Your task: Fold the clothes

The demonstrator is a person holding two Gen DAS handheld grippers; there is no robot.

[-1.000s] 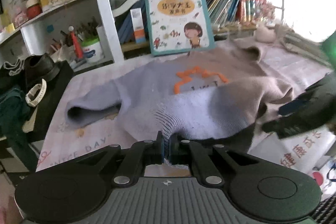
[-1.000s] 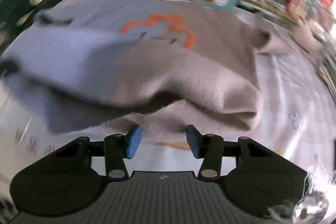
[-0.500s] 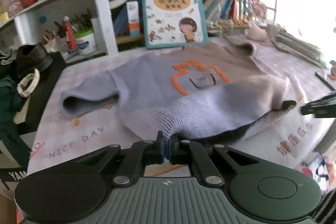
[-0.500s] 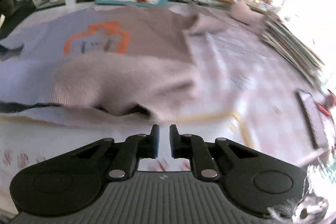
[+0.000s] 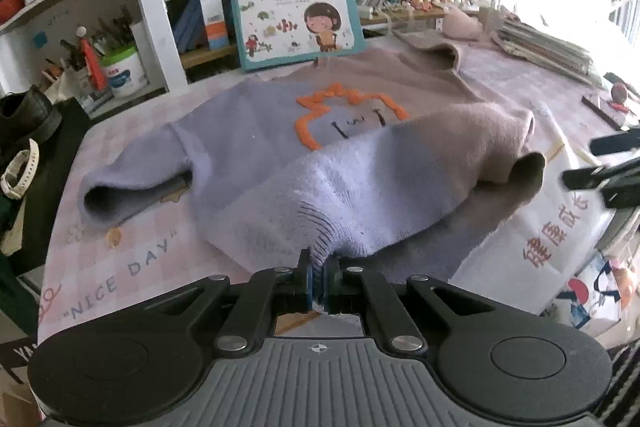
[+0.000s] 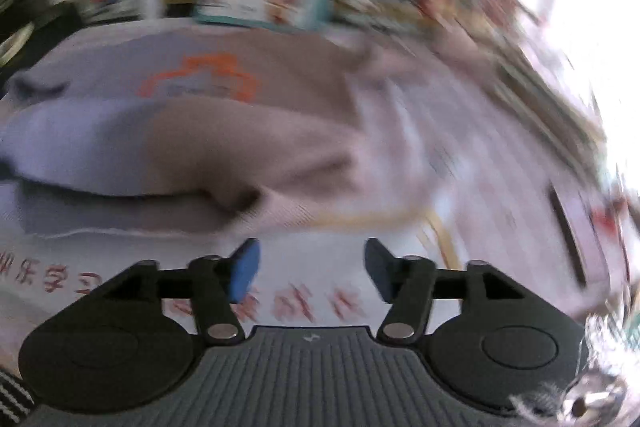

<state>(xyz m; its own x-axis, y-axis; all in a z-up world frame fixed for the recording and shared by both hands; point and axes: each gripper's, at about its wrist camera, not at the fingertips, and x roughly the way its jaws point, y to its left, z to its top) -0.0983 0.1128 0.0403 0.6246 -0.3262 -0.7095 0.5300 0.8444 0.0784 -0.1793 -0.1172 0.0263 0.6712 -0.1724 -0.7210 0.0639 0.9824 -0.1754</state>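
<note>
A lilac and beige sweater (image 5: 260, 131) with an orange outline on its chest lies spread on the table. Its hem is lifted and folded back toward the chest. My left gripper (image 5: 318, 277) is shut on the ribbed lilac hem corner, holding it above the cloth. In the right wrist view, which is blurred, my right gripper (image 6: 312, 267) hangs over the white tablecloth just in front of the sweater (image 6: 224, 131). Its jaws are opening and nothing is between them. The beige hem corner lies loose on the table. The right gripper (image 5: 608, 167) also shows at the right edge of the left wrist view.
A children's picture book (image 5: 292, 3) leans against the shelf behind the sweater. A pen tub (image 5: 120, 71) and dark bags (image 5: 28, 115) stand at the left. Stacked books (image 5: 548, 47) and a dark flat object (image 5: 608, 107) lie at the right. The tablecloth (image 5: 112, 267) reads "NICE DAY".
My right gripper shut in front of the beige hem half a second ago, then opened wide and drew back to the right. The left gripper kept its grip on the lilac hem.
</note>
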